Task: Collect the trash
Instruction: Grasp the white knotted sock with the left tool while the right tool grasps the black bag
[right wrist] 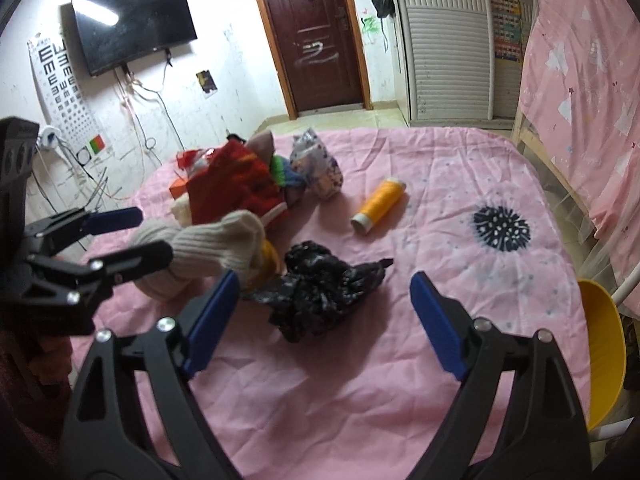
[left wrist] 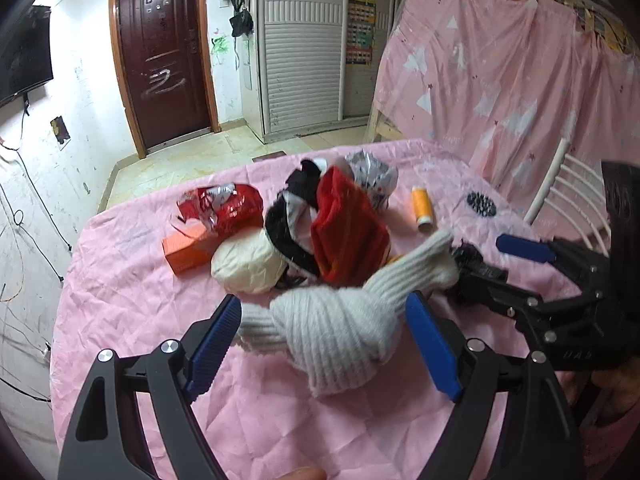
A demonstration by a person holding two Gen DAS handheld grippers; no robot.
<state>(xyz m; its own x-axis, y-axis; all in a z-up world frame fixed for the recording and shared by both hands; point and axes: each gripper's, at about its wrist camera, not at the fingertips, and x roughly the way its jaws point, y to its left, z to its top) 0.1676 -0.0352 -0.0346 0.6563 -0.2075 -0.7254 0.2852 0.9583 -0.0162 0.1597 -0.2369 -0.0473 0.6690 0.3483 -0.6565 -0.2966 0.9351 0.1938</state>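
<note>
Right wrist: black bag [right wrist: 320,292] lies btwn wide-spread right fingers [right wrist: 212,320]; left fingers [left wrist: 216,340] wide around white sock [left wrist: 332,328].

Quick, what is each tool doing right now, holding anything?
Left tool: open, fingers either side of the white knitted sock, not gripping.
Right tool: open, empty, black crumpled bag just ahead.

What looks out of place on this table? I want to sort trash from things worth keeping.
The crumpled black plastic bag lies loose between the right gripper's open fingers, apart from the pile. The orange thread spool lies tipped on its side. Knotted white socks mix with a red wrapper.
</note>
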